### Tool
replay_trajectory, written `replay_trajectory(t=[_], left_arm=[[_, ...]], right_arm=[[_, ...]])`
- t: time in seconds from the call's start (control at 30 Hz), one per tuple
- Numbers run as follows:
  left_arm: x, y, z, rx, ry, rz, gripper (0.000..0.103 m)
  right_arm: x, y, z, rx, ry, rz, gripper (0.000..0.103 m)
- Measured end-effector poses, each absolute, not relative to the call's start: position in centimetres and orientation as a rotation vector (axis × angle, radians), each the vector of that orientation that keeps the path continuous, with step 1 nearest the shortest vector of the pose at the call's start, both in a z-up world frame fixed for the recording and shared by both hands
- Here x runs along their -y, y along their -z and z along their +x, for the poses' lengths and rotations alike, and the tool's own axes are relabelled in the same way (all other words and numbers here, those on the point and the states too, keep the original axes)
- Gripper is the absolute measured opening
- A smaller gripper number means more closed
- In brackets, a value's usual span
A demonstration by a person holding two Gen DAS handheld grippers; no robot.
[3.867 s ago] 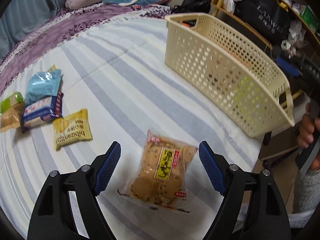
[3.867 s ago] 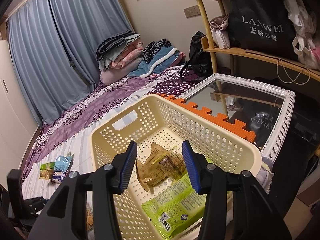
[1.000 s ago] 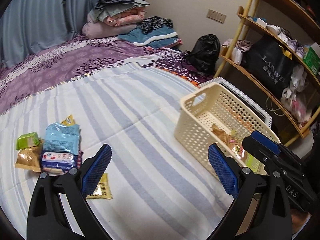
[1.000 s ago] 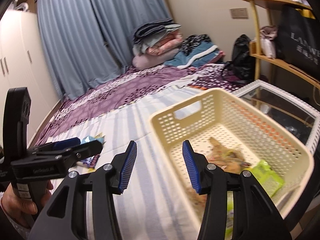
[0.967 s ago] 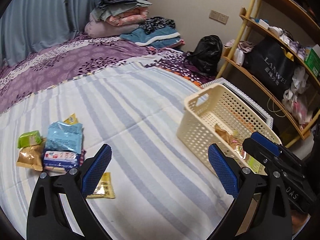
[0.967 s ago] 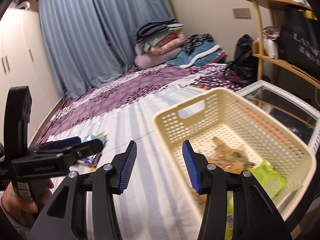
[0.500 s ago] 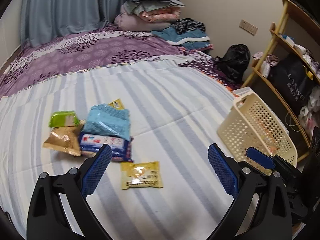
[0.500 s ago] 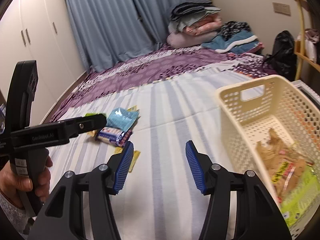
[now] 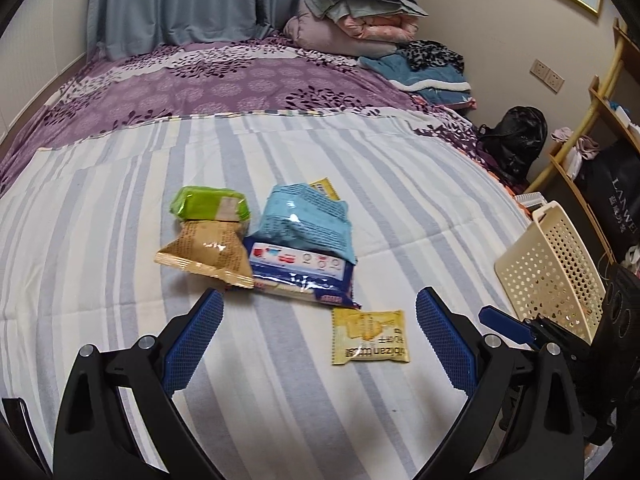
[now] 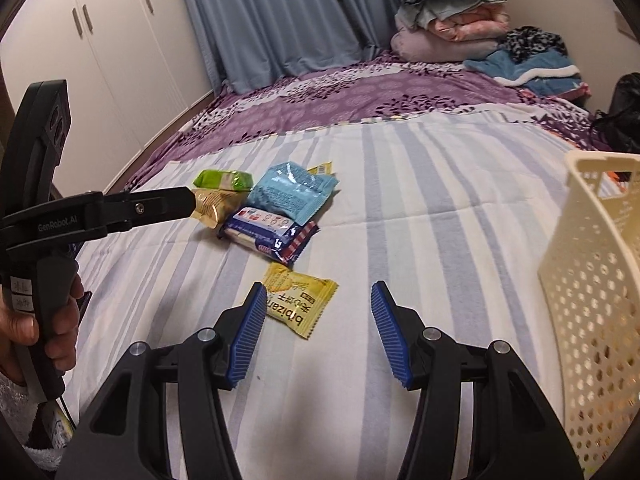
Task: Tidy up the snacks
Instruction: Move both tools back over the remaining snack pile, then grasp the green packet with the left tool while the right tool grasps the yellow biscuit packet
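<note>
Both tongs swung from cream basket point(image 10: 592, 264) toward snack pile, left tongs point(image 9: 320, 342) spread empty, right tongs point(image 10: 318, 330) just widened over yellow packet point(image 10: 298, 303).

Five snack packets lie on the striped bed. Yellow packet point(image 9: 370, 336): flat, alone, nearest, printed face up. Blue-and-white packet point(image 9: 300, 270): flat, just beyond the yellow one. Light-blue packet point(image 9: 306, 220): crumpled, resting on the far edge of the blue-and-white packet; a yellow corner shows from under its far side. Tan packet point(image 9: 208, 252): left of the blue-and-white packet, touching it. Green packet point(image 9: 210, 204): beyond the tan packet, touching it. Cream perforated basket point(image 9: 552, 268): upright at right, well apart from the packets.
</note>
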State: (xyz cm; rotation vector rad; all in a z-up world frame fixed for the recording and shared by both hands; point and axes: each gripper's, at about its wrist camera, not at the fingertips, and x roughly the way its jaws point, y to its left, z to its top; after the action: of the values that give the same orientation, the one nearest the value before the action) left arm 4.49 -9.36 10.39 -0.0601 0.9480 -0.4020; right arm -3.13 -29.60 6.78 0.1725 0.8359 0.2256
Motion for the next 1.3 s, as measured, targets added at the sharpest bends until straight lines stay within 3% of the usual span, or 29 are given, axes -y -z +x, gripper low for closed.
replay_trajectory(t=[0.3,0.6,1.1,1.3], left_arm=[[6.4,-9.2,5.8,-0.978,0.326,-0.097,0.098],[4.4,-8.6,6.6,-0.986,0.277,-0.124,0.098],[3.4,-7.2,7.9,-1.011,0.237,-0.135,0.098],[3.2,-6.7,8.2,-1.020,0.229,-0.121,0.098]], right_arm=[[26.7,-4.6,0.6,-0.882,-0.331,0.092,0.069],[24.7,-2.1,3.4,-0.959,-0.447,0.047,0.069],[23.8,-2.3,-0.2,-0.969,-0.492,-0.015,0.069],[22.7,-2.2,0.4,-0.962,-0.400,-0.113,0.060]])
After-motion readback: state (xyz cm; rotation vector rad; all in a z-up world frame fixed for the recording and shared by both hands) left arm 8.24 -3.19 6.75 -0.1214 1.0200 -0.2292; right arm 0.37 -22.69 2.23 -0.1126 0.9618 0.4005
